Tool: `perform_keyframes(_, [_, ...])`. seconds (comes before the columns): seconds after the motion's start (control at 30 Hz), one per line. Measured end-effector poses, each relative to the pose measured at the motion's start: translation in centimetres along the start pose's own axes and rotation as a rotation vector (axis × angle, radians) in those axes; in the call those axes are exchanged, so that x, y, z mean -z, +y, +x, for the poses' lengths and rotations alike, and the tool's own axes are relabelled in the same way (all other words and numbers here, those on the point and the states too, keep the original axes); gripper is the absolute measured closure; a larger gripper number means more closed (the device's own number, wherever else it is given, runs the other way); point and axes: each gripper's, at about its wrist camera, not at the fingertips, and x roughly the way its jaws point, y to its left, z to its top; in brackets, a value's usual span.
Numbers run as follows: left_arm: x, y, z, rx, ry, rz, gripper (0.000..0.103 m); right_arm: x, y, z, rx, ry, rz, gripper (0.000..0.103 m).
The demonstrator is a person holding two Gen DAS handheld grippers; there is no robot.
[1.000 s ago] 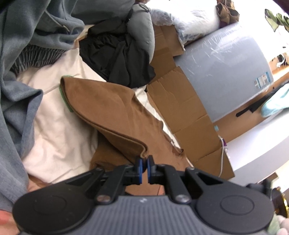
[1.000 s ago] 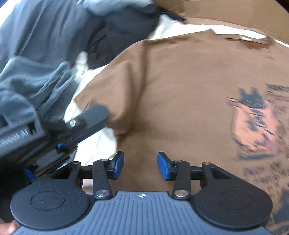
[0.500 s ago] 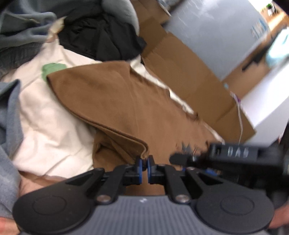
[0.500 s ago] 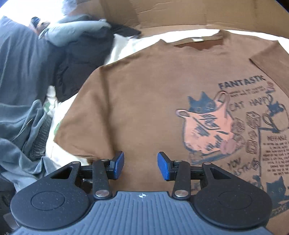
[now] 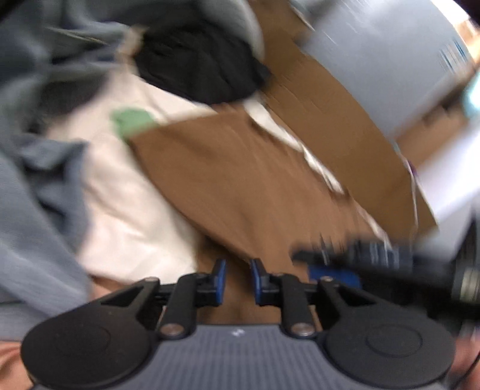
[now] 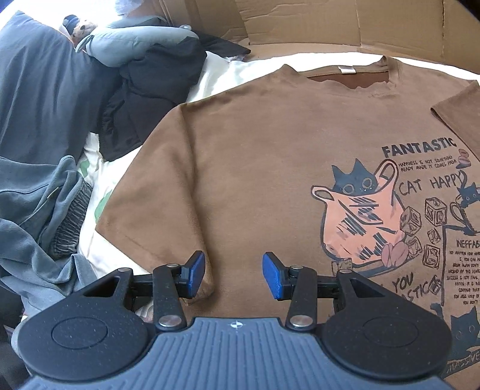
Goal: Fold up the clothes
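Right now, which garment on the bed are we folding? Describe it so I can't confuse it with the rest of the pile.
Start at the cardboard sheets behind the pale bedsheet; the garment lying flat in front of them is the brown T-shirt. Unlike the crumpled black clothes and grey clothes heaped at its left, it is spread out, with a cat print and the word FANTASTIC.

A home bedroom: bedsheet [image 6: 111, 171], heaped clothes [image 6: 45, 99], teddy bear [image 6: 78, 27].

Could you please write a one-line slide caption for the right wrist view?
Open right tool poised over the left sleeve of a flat brown cat-print T-shirt, grey clothes piled alongside.
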Motion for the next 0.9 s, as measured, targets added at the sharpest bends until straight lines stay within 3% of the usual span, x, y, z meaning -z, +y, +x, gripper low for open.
perform_keyframes(0.13, [-2.5,1.2,-0.9,-0.085,-0.096,-0.007,0.075,0.3,0.0,0.0,0.001,0.008,0.006,0.053])
perform_keyframes(0.27, [-4.5,2.3,-0.5,-0.161,-0.125,-0.063,0.075,0.5,0.0,-0.1,0.003,0.016,0.007,0.053])
perform_keyframes(0.53, [-6.5,3.0,1.2,-0.317,-0.160,-0.066,0.074,0.3,-0.7,-0.4,0.012,0.022,0.022,0.053])
perform_keyframes(0.9, [-6.5,3.0,4.7,-0.356,-0.168,-0.009,0.076,0.2,-0.1,-0.4,-0.018,0.020,0.027,0.053])
